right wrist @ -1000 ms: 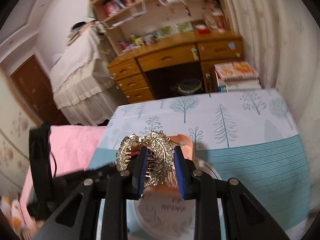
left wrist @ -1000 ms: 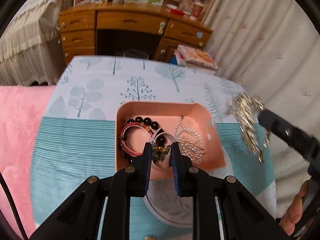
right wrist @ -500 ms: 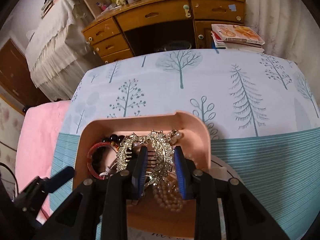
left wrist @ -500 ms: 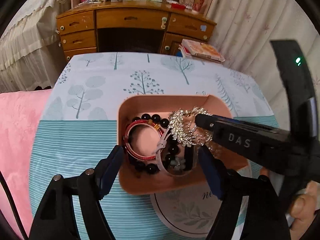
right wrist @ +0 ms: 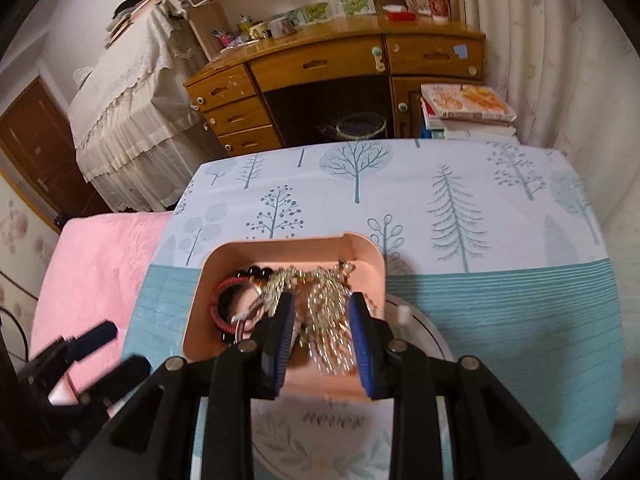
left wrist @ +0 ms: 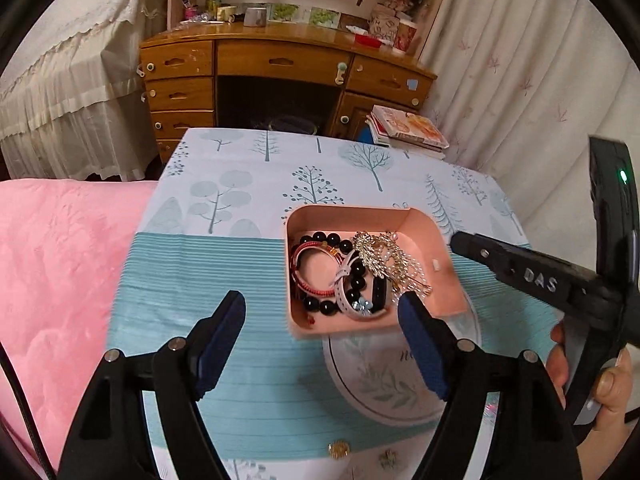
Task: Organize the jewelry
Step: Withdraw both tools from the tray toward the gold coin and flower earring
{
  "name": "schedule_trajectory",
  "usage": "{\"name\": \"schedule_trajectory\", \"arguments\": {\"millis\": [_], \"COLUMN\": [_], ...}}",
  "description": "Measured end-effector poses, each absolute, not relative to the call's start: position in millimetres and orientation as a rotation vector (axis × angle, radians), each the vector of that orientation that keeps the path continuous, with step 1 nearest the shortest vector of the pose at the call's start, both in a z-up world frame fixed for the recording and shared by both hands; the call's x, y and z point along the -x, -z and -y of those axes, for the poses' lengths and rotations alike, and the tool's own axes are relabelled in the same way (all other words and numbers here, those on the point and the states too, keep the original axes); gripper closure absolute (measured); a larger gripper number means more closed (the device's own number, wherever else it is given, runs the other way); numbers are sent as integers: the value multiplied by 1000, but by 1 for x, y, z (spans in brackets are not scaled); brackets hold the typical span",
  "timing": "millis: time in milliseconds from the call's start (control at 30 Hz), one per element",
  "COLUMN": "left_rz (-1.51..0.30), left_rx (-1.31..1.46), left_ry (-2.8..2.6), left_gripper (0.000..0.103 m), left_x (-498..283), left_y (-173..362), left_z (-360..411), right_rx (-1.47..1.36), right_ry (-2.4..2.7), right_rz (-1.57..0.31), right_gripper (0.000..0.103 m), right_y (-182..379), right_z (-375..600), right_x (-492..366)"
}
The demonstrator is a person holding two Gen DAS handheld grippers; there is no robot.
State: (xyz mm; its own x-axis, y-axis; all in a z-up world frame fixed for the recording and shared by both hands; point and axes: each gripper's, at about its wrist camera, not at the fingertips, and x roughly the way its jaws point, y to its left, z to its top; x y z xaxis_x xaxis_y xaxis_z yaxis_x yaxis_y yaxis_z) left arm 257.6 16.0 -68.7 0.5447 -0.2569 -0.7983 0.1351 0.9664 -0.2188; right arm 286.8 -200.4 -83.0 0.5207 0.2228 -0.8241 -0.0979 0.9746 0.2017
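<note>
- Right now the pink tray (left wrist: 448,280) sits on the tree-print tablecloth (left wrist: 248,184), its near edge over a round white plate (left wrist: 384,392).
- Inside lie a black bead bracelet (left wrist: 320,236), a red cord bangle (left wrist: 298,264) and a gold leaf hair comb (left wrist: 376,250).
- Left gripper (left wrist: 322,320) hangs short of the tray, fingers spread wide, holding nothing.
- Right gripper (right wrist: 322,316) is over the tray, fingers parted either side of the comb (right wrist: 324,300); the blur hides whether they touch it.
</note>
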Motion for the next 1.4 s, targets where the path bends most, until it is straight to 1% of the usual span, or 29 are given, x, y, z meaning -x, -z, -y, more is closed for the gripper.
{"name": "schedule_trajectory", "arguments": {"millis": [300,633,867,1167,1400], "left_rz": [-917,-931,-946,-981,-1009], "left_rx": [61,-32,-163,-294,-352], "left_ry": [272,371,421,566,625], "left_gripper": [26,26,26,26,26], "left_x": [-213,-177,-160,-148,-148], "left_y": [41,47,73,124,150], "left_z": [-18,5,15,12,10], "right_rx": [-83,2,160,442,500], "right_ry": [-244,-313,-477,-666,-749], "right_rz": [-969,-974,-973,-973,-961], "right_gripper": [75,75,75,75,75], "right_y": [54,57,86,150,172], "right_z": [216,224,193,153,139], "right_x": [-219,-164,-139,-122,-122]}}
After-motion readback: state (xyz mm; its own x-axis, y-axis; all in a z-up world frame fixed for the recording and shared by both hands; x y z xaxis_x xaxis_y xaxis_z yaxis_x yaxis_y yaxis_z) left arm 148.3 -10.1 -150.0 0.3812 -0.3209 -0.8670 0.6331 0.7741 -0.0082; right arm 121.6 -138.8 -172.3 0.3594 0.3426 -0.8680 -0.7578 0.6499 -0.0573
